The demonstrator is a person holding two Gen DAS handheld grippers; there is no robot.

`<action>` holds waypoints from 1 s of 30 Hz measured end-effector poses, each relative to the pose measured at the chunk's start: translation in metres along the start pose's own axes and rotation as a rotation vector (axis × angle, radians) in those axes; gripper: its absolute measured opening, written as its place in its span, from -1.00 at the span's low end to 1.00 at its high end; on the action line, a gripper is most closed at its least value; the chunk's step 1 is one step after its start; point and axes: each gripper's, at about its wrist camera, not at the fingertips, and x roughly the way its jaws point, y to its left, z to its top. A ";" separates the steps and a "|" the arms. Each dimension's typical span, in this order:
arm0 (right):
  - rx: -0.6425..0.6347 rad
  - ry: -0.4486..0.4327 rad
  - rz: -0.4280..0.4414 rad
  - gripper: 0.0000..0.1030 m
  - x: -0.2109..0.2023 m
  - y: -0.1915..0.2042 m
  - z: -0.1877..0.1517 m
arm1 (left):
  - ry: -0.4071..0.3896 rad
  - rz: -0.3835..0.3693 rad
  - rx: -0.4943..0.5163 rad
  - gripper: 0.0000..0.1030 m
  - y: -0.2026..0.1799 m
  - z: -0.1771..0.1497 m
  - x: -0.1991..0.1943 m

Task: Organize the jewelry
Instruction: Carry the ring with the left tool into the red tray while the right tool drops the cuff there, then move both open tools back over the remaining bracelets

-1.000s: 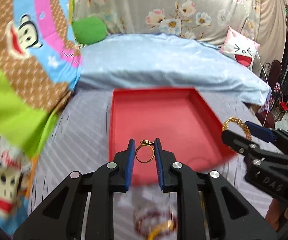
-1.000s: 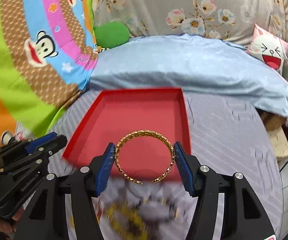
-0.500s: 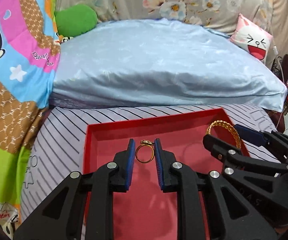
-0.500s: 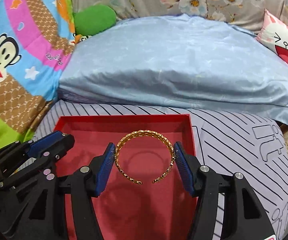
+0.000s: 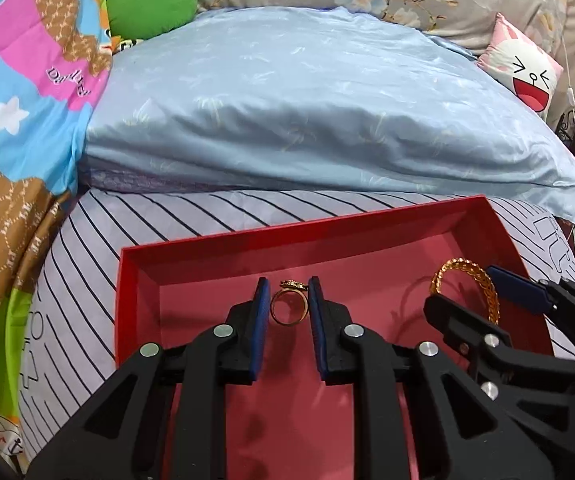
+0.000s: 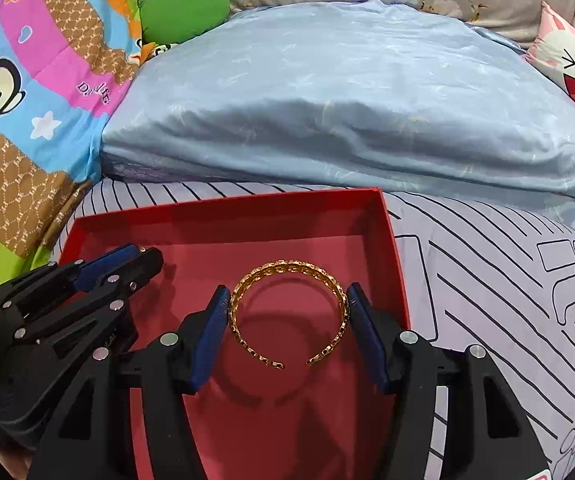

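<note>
No readable brand; blanket (image 5: 27,92) lettering too distorted to make out. Red tray (image 5: 327,228) on striped sheet (image 5: 191,216). Left gripper (image 5: 288,308), jaws narrow, clamps gold ring (image 5: 287,312) above the tray floor. Right gripper (image 6: 287,320), jaws about half-wide, clamps gold bangle (image 6: 287,280) over the tray's right part. Blue pillow (image 5: 319,112) behind tray, cartoon cushion (image 5: 527,76) far right.

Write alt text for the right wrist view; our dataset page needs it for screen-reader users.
The right gripper holds a gold open cuff bracelet between its blue pads over a red tray on a striped bedsheet. The left gripper reaches in beside it, a pale blue pillow behind.
</note>
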 end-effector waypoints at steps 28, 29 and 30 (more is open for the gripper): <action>-0.041 -0.202 -0.098 0.37 -0.110 0.007 -0.046 | -0.162 -0.004 -0.054 -0.14 0.015 -0.037 -0.114; -0.041 -0.204 -0.097 0.37 -0.117 0.005 -0.052 | -0.165 -0.008 -0.062 -0.14 0.016 -0.043 -0.122; -0.041 -0.203 -0.092 0.37 -0.123 0.005 -0.061 | -0.170 -0.013 -0.069 -0.14 0.018 -0.049 -0.129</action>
